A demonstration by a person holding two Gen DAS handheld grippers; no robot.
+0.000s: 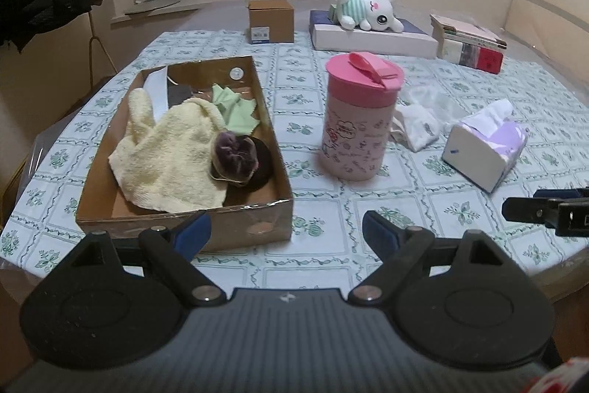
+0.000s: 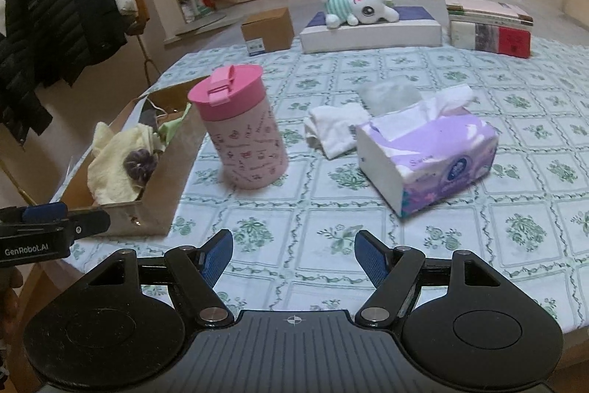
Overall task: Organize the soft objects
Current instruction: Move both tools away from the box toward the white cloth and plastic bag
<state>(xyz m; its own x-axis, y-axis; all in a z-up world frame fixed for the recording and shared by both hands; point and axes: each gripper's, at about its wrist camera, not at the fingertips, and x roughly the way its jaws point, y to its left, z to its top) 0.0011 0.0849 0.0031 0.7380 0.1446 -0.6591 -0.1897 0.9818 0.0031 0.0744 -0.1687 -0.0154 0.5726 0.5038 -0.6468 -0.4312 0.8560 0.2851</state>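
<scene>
An open cardboard box [image 1: 274, 168] [image 2: 173, 168] on the table's left holds a pale yellow towel [image 1: 173, 157] [image 2: 114, 164], a green cloth [image 1: 235, 107], and a purple scrunchie [image 1: 233, 155] [image 2: 141, 164]. A white cloth [image 1: 418, 127] [image 2: 337, 127] lies on the table behind the tissue pack. A white plush bunny [image 1: 368, 10] [image 2: 359, 4] lies on a flat box at the back. My left gripper [image 1: 287, 232] is open and empty just before the box's near wall. My right gripper [image 2: 294, 255] is open and empty above the table's front.
A pink lidded cup [image 1: 359, 116] [image 2: 241, 131] stands mid-table. A purple tissue pack [image 1: 486, 150] [image 2: 427, 153] sits to its right. A small brown carton [image 1: 270, 21] [image 2: 268, 30], the flat white box [image 2: 371, 32] and stacked books [image 1: 471, 43] [image 2: 489, 28] line the back edge.
</scene>
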